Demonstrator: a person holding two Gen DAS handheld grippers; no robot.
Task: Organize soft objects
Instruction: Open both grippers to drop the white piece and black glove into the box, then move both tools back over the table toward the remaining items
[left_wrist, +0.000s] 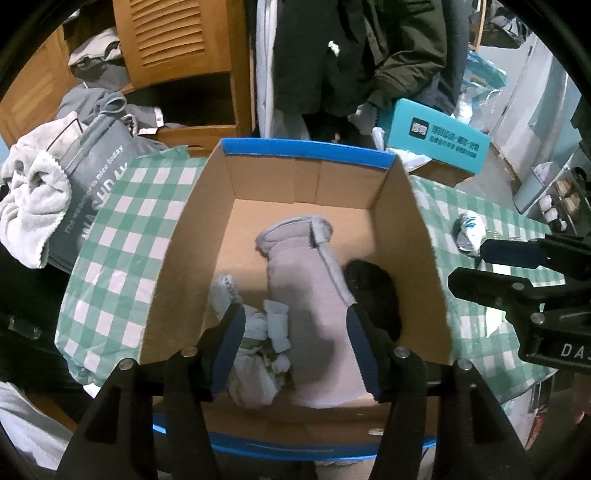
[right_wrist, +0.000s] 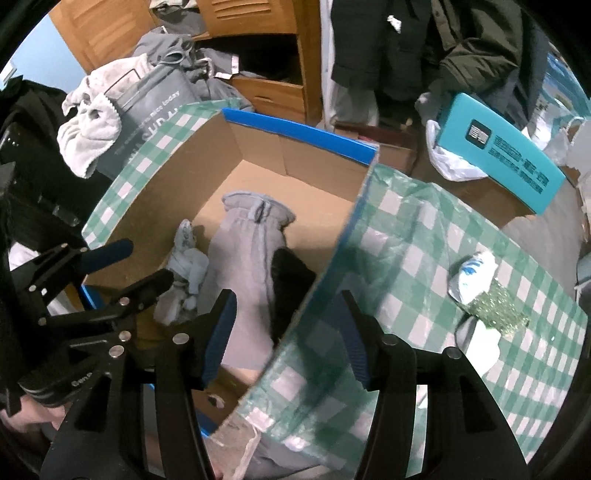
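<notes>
Left gripper (left_wrist: 295, 332) jaws parted over box (left_wrist: 413, 240) — rolled socks (right_wrist: 476, 284) outside.

Each black tool (left_wrist: 295, 343) has blue-padded fingers (left_wrist: 229, 350) and silver screws.

An open cardboard box (left_wrist: 207, 236) with a blue rim stood on the green-and-white checked bench. Inside it, a long pale grey garment (left_wrist: 310, 295) with a ribbed cuff lay stretched along the floor of the box, cuff toward the far wall. Against its left side sat a crumpled light blue-white sock bundle (left_wrist: 258, 332), touching it. A black soft item (left_wrist: 373, 291) lay pressed between the grey garment and the right wall. Outside the box, on the bench to its right, lay a white-and-blue balled sock (right_wrist: 471, 271) beside a green glittery piece (right_wrist: 496, 306).
</notes>
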